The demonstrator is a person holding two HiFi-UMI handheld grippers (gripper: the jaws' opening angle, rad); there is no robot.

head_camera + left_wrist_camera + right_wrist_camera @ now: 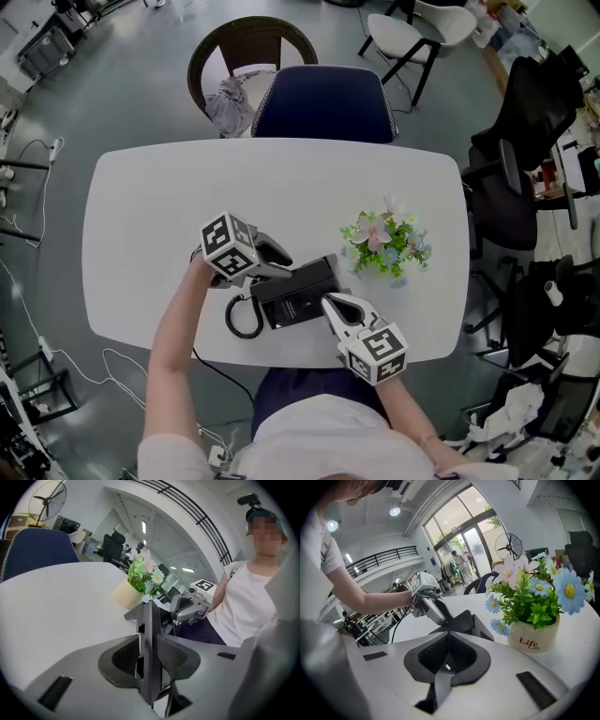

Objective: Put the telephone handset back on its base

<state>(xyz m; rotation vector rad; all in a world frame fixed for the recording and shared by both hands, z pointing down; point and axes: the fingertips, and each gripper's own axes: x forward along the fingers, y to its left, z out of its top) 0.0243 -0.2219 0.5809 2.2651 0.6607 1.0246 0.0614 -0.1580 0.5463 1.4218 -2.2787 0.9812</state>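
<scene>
A black telephone base (302, 305) lies near the table's front edge, with a coiled cord (242, 319) at its left. The black handset (309, 275) rests along the base's far side. My left gripper (281, 267) is at the handset's left end. In the left gripper view the handset (149, 616) stands between the jaws of the left gripper (148, 641), with a thin gap at the pads, so it is open. My right gripper (328, 302) sits shut at the base's right corner. In the right gripper view its tips (449, 637) meet just short of the telephone (466, 620).
A pot of artificial flowers (386, 246) stands on the white table (169, 216) just right of the telephone, close to the right gripper. A blue chair (323, 103) stands at the far side. Office chairs crowd the right side of the room.
</scene>
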